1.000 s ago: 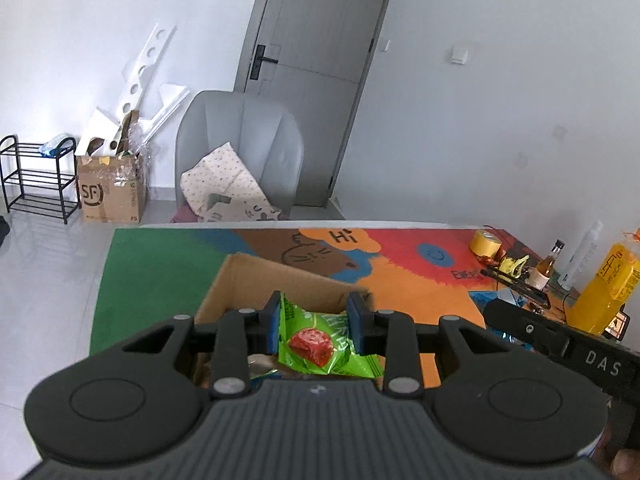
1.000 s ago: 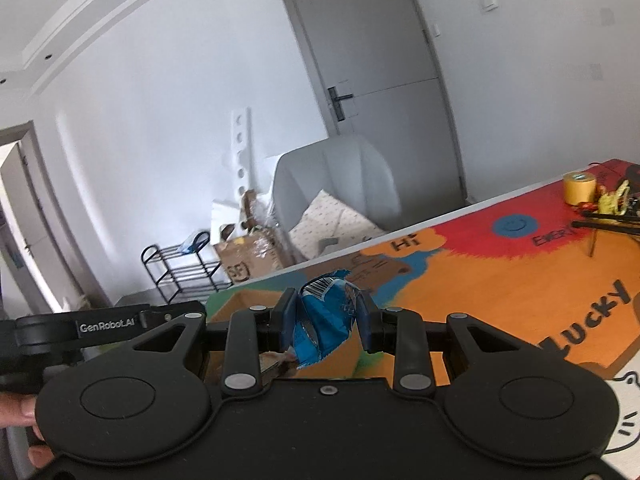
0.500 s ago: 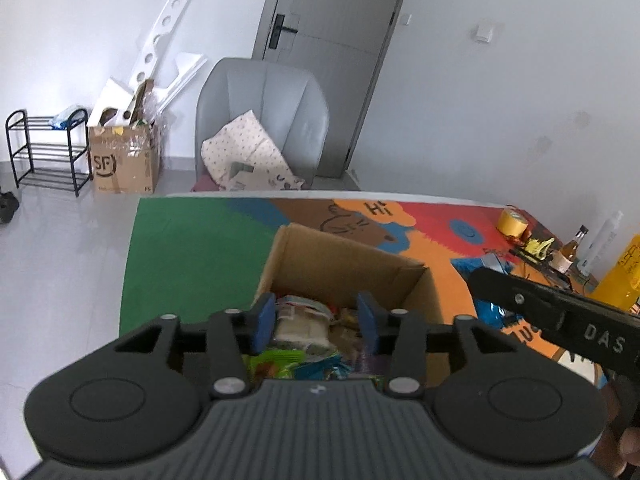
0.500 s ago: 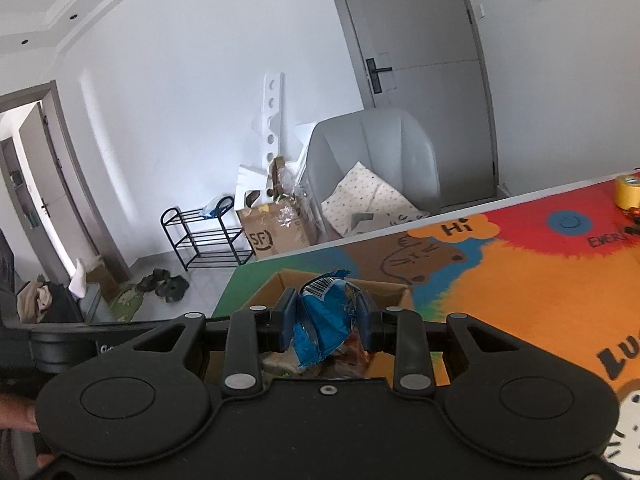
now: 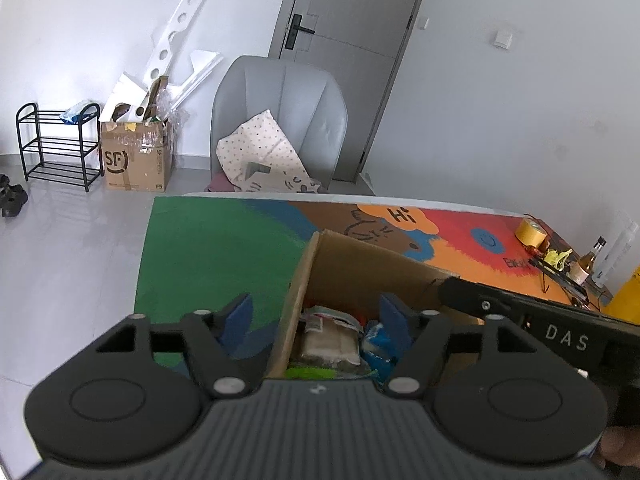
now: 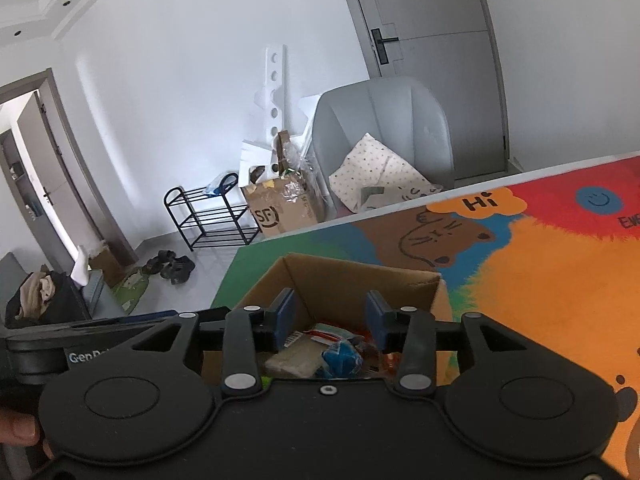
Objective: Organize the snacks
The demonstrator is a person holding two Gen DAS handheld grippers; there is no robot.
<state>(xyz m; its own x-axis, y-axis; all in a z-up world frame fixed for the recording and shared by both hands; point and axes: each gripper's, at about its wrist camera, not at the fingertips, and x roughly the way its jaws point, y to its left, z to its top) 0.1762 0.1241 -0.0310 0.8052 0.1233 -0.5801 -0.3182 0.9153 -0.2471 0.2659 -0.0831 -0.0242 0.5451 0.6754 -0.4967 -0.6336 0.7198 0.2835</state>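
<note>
An open cardboard box (image 5: 352, 268) stands on the tabletop (image 5: 208, 248) near its far left corner, and the snacks lie inside it: a pale packet (image 5: 326, 340), a blue packet (image 6: 340, 358) beside it, and a sliver of green wrapper (image 5: 308, 372) at the near wall. Both claws hang over the box with nothing between their pads. The left claw (image 5: 316, 320) has its jaws opening wide, straddling the box's left wall (one blue pad outside, one inside); the right claw (image 6: 330, 316) is also opening, both pads above the box's interior. The black body of the right tool crosses the left view's right side, close against the box. At the tabletop's right edge sit a roll of yellow tape (image 5: 530, 232), a small bottle (image 5: 588, 258) and some clutter. The tabletop wears a bright cartoon mat. Beyond it stand a grey chair (image 5: 280, 120) with a spotted cushion, a taped carton (image 5: 134, 160), a black shoe rack (image 5: 56, 144) and a grey door (image 5: 344, 40).
</note>
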